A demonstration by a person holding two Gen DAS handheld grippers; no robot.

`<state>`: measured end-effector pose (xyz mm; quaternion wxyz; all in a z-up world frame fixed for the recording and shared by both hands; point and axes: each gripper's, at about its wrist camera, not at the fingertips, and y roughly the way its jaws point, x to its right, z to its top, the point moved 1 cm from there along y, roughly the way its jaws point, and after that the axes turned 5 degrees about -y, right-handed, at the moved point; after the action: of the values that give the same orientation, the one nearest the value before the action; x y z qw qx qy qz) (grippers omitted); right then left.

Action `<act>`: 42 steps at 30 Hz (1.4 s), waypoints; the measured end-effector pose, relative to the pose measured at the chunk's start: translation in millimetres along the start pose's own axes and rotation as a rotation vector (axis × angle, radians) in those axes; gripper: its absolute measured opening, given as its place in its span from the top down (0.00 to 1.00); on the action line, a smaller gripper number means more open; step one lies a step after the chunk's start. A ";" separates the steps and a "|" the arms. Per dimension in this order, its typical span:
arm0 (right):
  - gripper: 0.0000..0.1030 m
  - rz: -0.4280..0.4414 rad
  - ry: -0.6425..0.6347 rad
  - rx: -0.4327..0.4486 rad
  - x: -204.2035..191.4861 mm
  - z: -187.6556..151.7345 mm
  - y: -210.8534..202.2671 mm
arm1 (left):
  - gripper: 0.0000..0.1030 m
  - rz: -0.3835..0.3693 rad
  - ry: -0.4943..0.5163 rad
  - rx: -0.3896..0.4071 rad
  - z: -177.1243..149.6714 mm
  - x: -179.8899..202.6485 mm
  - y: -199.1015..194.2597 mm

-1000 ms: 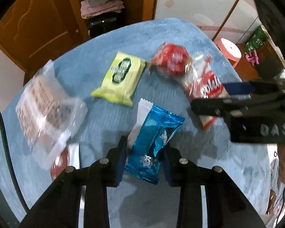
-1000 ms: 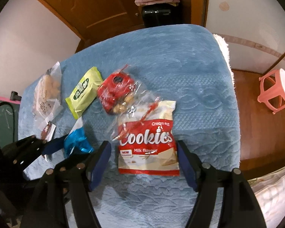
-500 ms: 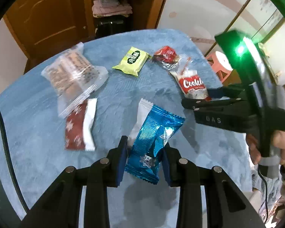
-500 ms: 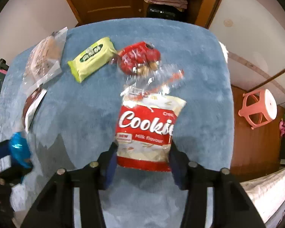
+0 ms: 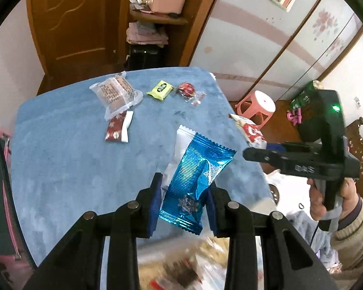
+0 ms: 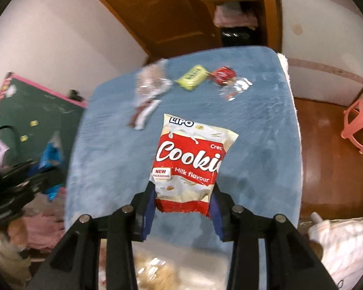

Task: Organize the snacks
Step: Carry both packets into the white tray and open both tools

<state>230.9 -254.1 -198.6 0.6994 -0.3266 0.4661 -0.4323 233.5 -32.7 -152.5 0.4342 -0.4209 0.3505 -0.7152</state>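
My left gripper (image 5: pixel 184 200) is shut on a blue foil snack packet (image 5: pixel 196 178), held up above the blue table cover (image 5: pixel 72 164). In the right wrist view my right gripper (image 6: pixel 184 207) has the red and white cookie bag (image 6: pixel 191 159) between its pads by the lower edge, lifted off the cover (image 6: pixel 259 149), and its jaws are still closing on it. The right gripper (image 5: pixel 256 155) also shows at the right of the left wrist view, with the cookie bag (image 5: pixel 251 130) partly hidden behind it. The left gripper with the blue packet (image 6: pixel 50 154) appears blurred at the left.
On the far part of the cover lie a clear biscuit bag (image 5: pixel 116 93), a dark red and white bar (image 5: pixel 118 126), a yellow-green packet (image 5: pixel 161 90) and a red sweet bag (image 5: pixel 187 89). A pink stool (image 5: pixel 256 106) stands on the floor to the right. Blurred snacks (image 5: pixel 181 263) lie below the fingers.
Both grippers have risen and pulled back from the table, each carrying its snack. The right gripper closed on the cookie bag and lifted it off the cover. The left kept its hold on the blue packet.
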 end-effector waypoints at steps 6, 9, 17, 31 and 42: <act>0.61 0.069 -0.064 0.097 -48.7 -61.5 -68.2 | 0.70 0.006 -0.032 0.037 -47.5 11.6 -43.1; 0.61 0.075 -0.077 0.134 -62.8 -79.1 -92.1 | 0.70 0.026 -0.042 0.052 -70.3 17.8 -55.9; 0.60 0.029 -0.124 0.151 -86.6 -112.9 -113.8 | 0.69 0.049 -0.048 0.056 -111.7 28.3 -65.0; 0.54 -0.061 -0.133 -0.002 -89.1 -150.7 -75.5 | 0.67 0.062 -0.040 -0.079 -152.3 40.9 -25.7; 0.43 -0.043 -0.037 -0.050 -73.7 -158.4 -64.0 | 0.23 0.044 -0.093 -0.122 -159.1 37.7 -19.3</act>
<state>49.5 -222.1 -172.1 0.6900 -0.3618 0.4568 -0.4293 72.9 -38.4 -188.2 0.4393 -0.4716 0.3821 -0.6623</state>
